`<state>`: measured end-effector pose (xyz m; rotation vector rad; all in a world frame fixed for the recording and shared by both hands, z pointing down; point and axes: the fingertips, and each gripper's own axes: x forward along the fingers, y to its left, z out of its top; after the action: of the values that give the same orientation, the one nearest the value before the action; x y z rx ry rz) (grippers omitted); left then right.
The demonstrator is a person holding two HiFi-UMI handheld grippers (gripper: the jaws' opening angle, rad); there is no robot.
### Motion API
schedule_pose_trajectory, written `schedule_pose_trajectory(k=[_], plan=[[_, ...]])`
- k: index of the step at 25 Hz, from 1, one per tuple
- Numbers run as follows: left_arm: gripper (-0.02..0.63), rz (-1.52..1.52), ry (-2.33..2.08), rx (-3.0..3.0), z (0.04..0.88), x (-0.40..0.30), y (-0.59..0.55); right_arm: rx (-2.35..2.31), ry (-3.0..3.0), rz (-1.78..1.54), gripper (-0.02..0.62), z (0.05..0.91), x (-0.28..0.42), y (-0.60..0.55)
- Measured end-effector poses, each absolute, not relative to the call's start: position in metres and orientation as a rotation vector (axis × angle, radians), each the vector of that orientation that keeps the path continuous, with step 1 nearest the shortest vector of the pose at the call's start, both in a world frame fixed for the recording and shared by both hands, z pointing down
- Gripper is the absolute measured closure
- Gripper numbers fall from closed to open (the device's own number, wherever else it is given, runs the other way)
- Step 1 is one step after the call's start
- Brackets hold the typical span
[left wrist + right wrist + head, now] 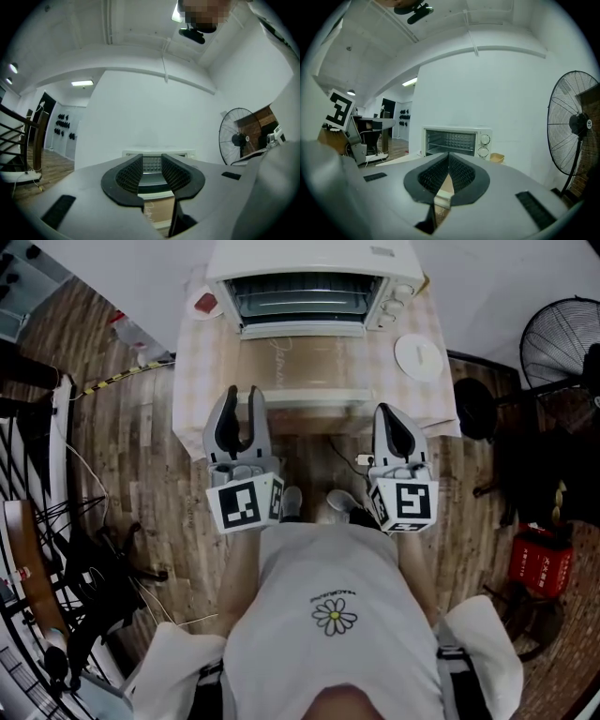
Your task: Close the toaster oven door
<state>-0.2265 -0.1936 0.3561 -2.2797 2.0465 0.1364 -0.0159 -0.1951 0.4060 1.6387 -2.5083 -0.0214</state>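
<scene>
Toaster oven point(309, 287), one, sits on the tabletop point(206, 371) with its door point(300, 367) down. The left gripper point(242, 401) has its fingers slightly apart, holding nothing. The right gripper point(394, 420) has its fingers together, touching nothing.

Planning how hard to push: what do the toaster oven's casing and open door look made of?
Toaster oven casing: probably white-painted metal, smooth and even. Door: apparently clear glass, a tan surface shows through behind faint lettering. Handle bar: white, possibly plastic; unclear.
</scene>
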Motion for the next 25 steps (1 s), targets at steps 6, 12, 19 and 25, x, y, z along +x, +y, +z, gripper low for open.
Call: schedule_pose_trajectory(k=[6, 12, 19, 25], plan=[[0.360, 0.159, 2.099, -2.416, 0.388, -0.233, -0.206, 1.642, -2.508, 0.022, 0.586, 0.411, -0.017, -0.191], [0.356, 0.294, 2.609, -2.562, 0.497, -0.264, -0.208, 1.631, -2.520, 0.061, 0.586, 0.415, -0.019, -0.185], [0.356, 0.658, 2.912, -2.681, 0.573, -0.266, -0.200, 1.594, -2.538, 0.132, 0.586, 0.425, -0.024, -0.178], [0.360, 0.828, 3.077, -2.652, 0.599, -0.262, -0.206, 1.626, -2.541, 0.206, 0.586, 0.428, -0.021, -0.178]])
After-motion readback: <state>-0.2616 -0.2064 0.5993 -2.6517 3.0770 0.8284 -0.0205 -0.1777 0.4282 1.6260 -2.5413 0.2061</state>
